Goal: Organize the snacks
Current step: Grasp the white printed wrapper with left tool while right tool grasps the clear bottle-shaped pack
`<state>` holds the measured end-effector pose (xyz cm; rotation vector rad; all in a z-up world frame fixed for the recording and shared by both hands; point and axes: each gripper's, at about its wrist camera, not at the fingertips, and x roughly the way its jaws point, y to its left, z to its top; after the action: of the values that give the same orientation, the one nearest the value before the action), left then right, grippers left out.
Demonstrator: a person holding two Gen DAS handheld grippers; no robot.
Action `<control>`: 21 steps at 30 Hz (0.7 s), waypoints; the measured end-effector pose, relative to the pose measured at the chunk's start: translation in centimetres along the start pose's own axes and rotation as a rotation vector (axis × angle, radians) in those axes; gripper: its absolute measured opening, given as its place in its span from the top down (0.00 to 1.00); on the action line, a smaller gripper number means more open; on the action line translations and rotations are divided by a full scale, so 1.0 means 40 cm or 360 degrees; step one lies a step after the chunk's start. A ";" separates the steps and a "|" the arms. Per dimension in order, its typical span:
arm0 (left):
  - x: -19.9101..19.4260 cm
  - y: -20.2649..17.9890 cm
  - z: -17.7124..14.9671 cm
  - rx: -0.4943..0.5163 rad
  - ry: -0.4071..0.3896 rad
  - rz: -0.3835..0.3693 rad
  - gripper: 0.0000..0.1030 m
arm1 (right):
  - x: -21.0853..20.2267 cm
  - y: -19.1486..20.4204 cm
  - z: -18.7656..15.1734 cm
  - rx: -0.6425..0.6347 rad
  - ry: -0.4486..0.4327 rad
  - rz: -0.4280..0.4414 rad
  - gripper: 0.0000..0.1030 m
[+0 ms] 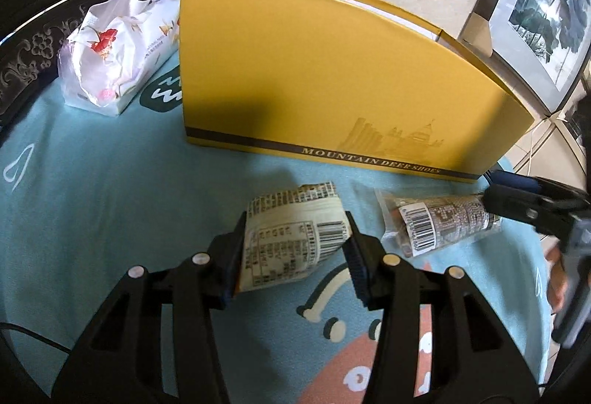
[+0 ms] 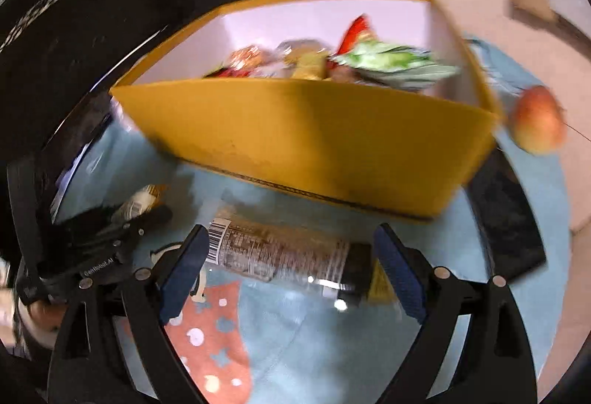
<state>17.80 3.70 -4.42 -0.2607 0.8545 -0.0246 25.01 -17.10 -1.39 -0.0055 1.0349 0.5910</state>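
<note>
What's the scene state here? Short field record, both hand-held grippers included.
surface: light blue printed mat
container: open yellow shoe box, several snack packets inside
left hand-held gripper: shut on cream snack packet
right hand-held gripper: open, jaws either side of brown snack packet, which lies on the mat
left of box: floral tissue pack
right of box: apple, dark flat object
remaining outside box: the two snack packets
</note>
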 end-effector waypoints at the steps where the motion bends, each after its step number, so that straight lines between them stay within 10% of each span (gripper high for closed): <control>1: 0.001 -0.001 -0.001 0.0003 0.0005 0.0000 0.53 | 0.016 -0.016 0.005 0.0034 0.0032 0.0011 0.11; 11: 0.011 -0.005 0.003 -0.0015 0.0019 -0.0022 0.53 | -0.003 -0.037 -0.094 0.0245 0.0182 0.0434 0.10; 21: 0.012 0.006 -0.004 -0.0016 0.0034 -0.0011 0.52 | 0.045 0.211 -0.102 -0.0515 -0.0002 -0.0312 0.10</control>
<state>17.99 3.84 -4.94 -0.2729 0.8748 -0.0296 18.49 -10.28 -2.72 -0.3871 0.9159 0.5734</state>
